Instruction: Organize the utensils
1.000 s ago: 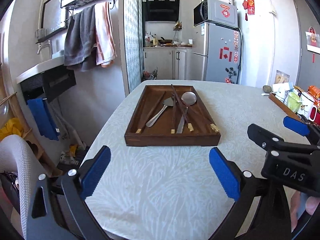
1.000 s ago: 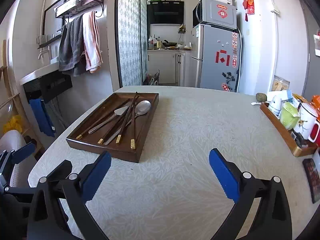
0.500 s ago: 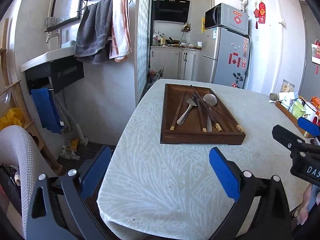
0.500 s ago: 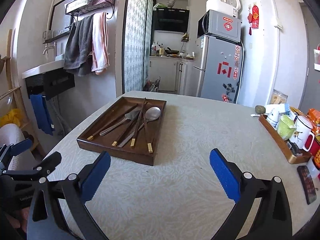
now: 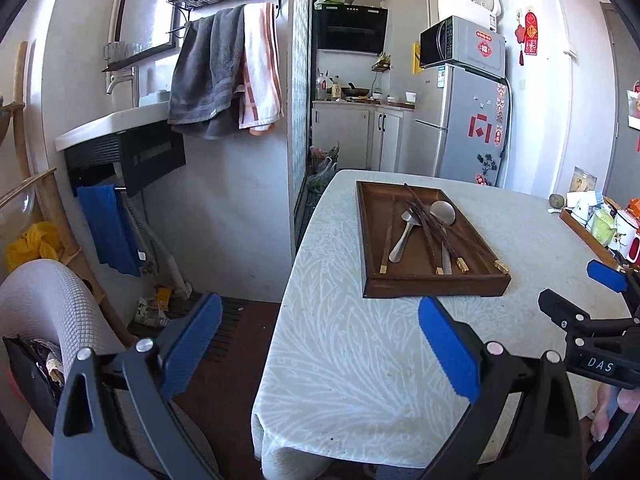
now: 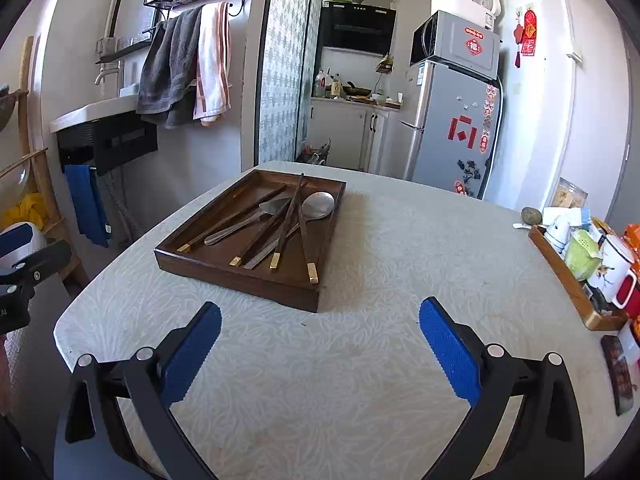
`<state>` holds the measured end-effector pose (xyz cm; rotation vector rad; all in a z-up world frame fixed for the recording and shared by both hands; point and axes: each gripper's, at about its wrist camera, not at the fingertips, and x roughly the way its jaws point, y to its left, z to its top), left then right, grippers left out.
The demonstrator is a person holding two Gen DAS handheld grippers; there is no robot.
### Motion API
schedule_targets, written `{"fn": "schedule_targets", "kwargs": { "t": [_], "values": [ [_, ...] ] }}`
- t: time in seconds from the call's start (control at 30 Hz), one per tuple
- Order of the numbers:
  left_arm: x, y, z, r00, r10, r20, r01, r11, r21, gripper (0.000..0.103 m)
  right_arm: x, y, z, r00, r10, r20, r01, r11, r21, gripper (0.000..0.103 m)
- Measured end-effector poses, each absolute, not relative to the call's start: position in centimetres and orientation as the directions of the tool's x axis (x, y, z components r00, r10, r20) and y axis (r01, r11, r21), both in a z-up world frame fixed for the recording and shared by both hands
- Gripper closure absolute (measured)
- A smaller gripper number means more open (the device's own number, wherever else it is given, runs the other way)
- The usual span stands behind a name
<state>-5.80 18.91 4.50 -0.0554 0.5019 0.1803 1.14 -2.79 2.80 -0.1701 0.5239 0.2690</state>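
Observation:
A dark wooden tray [image 5: 436, 286] [image 6: 236, 276] lies on the table with a jumble of utensils in it: a round metal spoon [image 5: 443, 213] [image 6: 319, 204], a smaller metal spoon [image 5: 404, 232] [image 6: 256, 220] and several dark chopsticks with gold ends [image 5: 428, 232] [image 6: 288, 220], crossing one another. My left gripper [image 5: 320, 350] hangs open over the table's left edge, well short of the tray. My right gripper [image 6: 320, 350] is open above the tablecloth, in front of the tray's near right corner. Both hold nothing.
The table [image 6: 360, 380] has a pale patterned cloth. A second wooden tray [image 6: 568, 280] with cups and a red-handled mug stands at its right edge, beside a dark flat object [image 6: 618, 372]. A grey mesh chair [image 5: 44, 308] stands at the left, a fridge [image 5: 468, 124] behind.
Both grippers have drawn back and risen from the tray. The left one has swung left past the table's edge. Both stayed open; the utensils have not moved.

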Motion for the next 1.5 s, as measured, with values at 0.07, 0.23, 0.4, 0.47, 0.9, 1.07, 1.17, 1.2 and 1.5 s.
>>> {"fn": "schedule_targets", "kwargs": {
  "t": [0.07, 0.23, 0.4, 0.47, 0.9, 1.07, 1.17, 1.2, 1.5],
  "values": [
    [-5.7, 19.1, 4.5, 0.860, 0.153, -0.486, -0.183, 0.983, -0.013, 0.003, 1.1, -2.9, 2.8, 0.833, 0.206, -0.513, -0.292, 0.952, -0.092, 0.003],
    [-5.7, 19.1, 4.5, 0.859, 0.153, -0.489, -0.185, 0.983, -0.017, 0.003, 1.3, -2.8, 2.7, 0.831, 0.207, -0.516, -0.294, 0.951, -0.092, 0.003],
    [-5.7, 19.2, 4.6, 0.859, 0.154, -0.489, -0.184, 0.983, -0.014, 0.003, 1.3, -2.8, 2.6, 0.828, 0.209, -0.519, -0.293, 0.952, -0.084, 0.003],
    [-5.7, 19.2, 4.5, 0.859, 0.149, -0.490, -0.181, 0.983, -0.017, 0.003, 1.4, -2.8, 2.7, 0.828, 0.210, -0.519, -0.294, 0.952, -0.083, 0.003],
    [-5.5, 18.4, 4.1, 0.872, 0.024, -0.488, -0.056, 0.997, -0.051, 0.003, 1.1, -2.9, 2.8, 0.818, 0.240, -0.522, -0.321, 0.944, -0.069, 0.003],
    [-5.3, 18.0, 4.0, 0.871, -0.022, -0.491, -0.010, 0.998, -0.062, 0.003, 0.9, -3.1, 2.7, 0.810, 0.253, -0.529, -0.333, 0.941, -0.059, 0.003],
    [-5.3, 17.9, 4.0, 0.871, -0.043, -0.490, 0.010, 0.998, -0.069, 0.003, 0.8, -3.2, 2.8, 0.810, 0.253, -0.529, -0.332, 0.942, -0.058, 0.003],
    [-5.3, 17.9, 4.0, 0.870, -0.050, -0.490, 0.016, 0.997, -0.073, 0.003, 0.8, -3.2, 2.8, 0.809, 0.256, -0.529, -0.335, 0.941, -0.056, 0.003],
    [-5.3, 18.2, 4.0, 0.873, -0.062, -0.484, 0.024, 0.996, -0.084, 0.003, 0.7, -3.2, 2.8, 0.811, 0.254, -0.527, -0.334, 0.941, -0.060, 0.003]
  ]
}}
